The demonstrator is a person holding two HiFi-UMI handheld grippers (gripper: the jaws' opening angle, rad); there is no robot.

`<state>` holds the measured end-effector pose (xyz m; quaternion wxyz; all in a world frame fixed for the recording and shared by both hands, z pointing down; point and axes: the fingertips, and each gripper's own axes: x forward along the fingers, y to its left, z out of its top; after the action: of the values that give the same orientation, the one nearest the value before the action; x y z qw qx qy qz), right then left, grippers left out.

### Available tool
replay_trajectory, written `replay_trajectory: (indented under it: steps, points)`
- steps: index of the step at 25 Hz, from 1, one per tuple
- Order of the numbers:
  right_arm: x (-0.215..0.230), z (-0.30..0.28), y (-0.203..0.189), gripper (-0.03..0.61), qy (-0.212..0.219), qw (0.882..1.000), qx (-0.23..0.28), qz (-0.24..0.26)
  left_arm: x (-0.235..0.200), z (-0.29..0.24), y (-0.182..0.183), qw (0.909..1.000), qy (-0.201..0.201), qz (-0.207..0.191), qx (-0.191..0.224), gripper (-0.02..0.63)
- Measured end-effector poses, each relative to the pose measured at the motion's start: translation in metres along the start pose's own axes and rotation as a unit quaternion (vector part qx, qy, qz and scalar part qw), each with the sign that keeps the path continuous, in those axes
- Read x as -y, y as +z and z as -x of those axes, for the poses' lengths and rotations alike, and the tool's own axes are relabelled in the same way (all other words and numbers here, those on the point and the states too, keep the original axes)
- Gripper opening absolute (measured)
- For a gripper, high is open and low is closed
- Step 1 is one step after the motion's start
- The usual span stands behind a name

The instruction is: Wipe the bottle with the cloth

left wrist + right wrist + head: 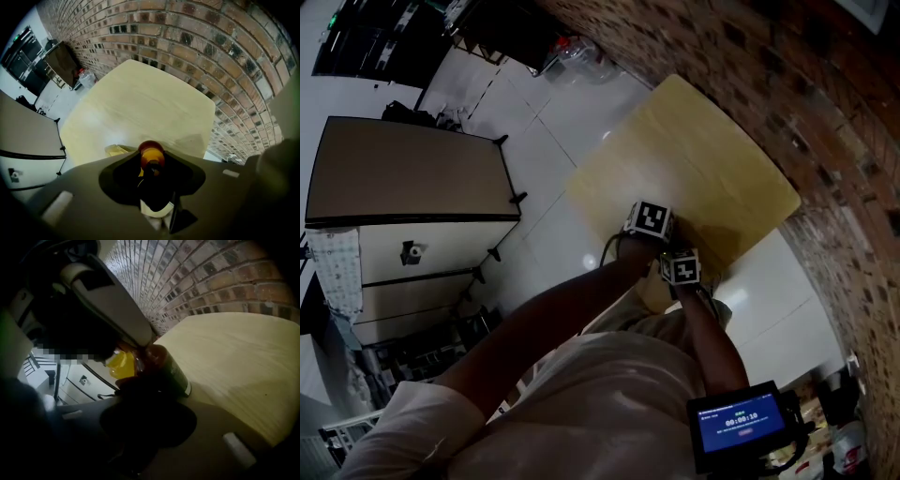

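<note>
A brown bottle (151,154) with a dark label (174,373) stands on the pale wooden table (703,159), close to its near edge. My left gripper (152,165) points straight down and is shut on the bottle's top. One of its pale fingers (112,301) reaches down to the bottle in the right gripper view. A yellow cloth (121,364) sits against the bottle's upper side, at the tips of my right gripper (138,383). Those jaws are very dark and appear shut on the cloth. In the head view both marker cubes, left (647,218) and right (682,269), hide the bottle.
A brick wall (787,75) runs along the table's far side. White tiled floor (553,141) surrounds the table, with a brown-topped cabinet (403,173) to the left. A small screen (739,424) hangs at the person's chest.
</note>
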<state>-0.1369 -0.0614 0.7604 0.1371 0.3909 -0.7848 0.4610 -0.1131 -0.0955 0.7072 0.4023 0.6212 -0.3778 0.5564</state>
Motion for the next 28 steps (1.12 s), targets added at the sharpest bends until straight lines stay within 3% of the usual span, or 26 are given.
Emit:
replay_trajectory:
  steps: [6, 8, 11, 14, 20, 23, 25, 28]
  points:
    - [0.031, -0.019, -0.021, 0.074, -0.03, 0.991, -0.048, -0.122, 0.0, 0.0, 0.0, 0.9979, -0.014, 0.062, 0.011, 0.17]
    - [0.028, -0.013, -0.026, 0.072, -0.027, 0.991, -0.054, -0.119, -0.006, 0.003, 0.002, 0.9968, -0.016, 0.076, 0.022, 0.172]
    - [0.036, 0.001, -0.041, 0.074, -0.025, 0.993, -0.05, -0.107, -0.013, 0.004, 0.005, 0.997, -0.025, 0.059, 0.042, 0.176]
    - [0.054, 0.031, -0.062, 0.074, -0.03, 0.99, -0.049, -0.128, -0.004, 0.009, 0.001, 0.9962, -0.05, 0.03, 0.064, 0.203]
    - [0.064, 0.072, -0.073, 0.074, -0.044, 0.989, -0.048, -0.132, -0.016, 0.044, -0.002, 0.9824, -0.091, -0.017, 0.163, 0.295]
    - [0.066, 0.084, -0.069, 0.074, -0.041, 0.99, -0.042, -0.125, -0.018, 0.061, -0.002, 0.9684, -0.093, -0.083, 0.216, 0.328]
    - [0.068, 0.092, -0.067, 0.074, -0.039, 0.991, -0.04, -0.122, -0.014, 0.069, -0.004, 0.9566, -0.087, -0.153, 0.232, 0.345]
    - [0.069, 0.103, -0.065, 0.075, -0.041, 0.992, -0.045, -0.11, -0.006, 0.069, -0.009, 0.931, -0.062, -0.276, 0.231, 0.367]
